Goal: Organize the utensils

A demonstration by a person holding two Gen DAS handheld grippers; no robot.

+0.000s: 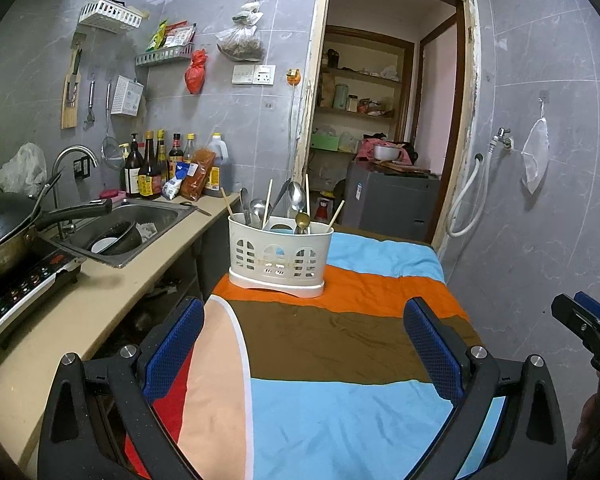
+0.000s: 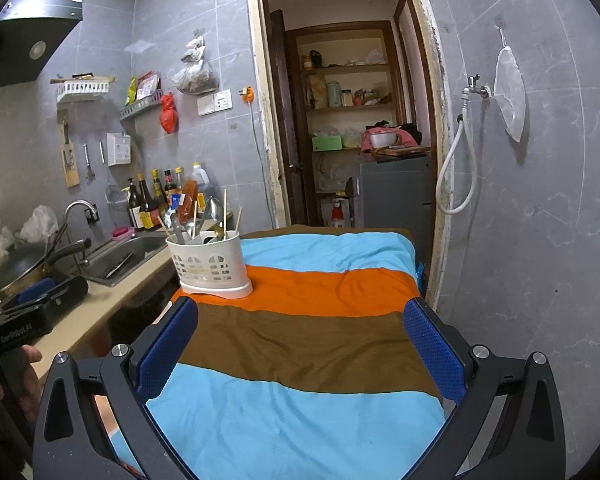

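Upright on the orange band of a striped cloth (image 1: 340,332), the cream perforated plastic utensil caddy (image 1: 278,258) holds metal spoons (image 1: 298,196) and wooden chopsticks (image 1: 267,204). Left of it runs a beige counter (image 1: 112,296) with a steel sink (image 1: 140,220). Nearer, the left gripper (image 1: 304,344) and right gripper (image 2: 300,344) both gape wide, empty, nothing between them and the caddy.

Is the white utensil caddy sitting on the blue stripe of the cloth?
No, the utensil caddy stands on the orange stripe of the striped cloth.
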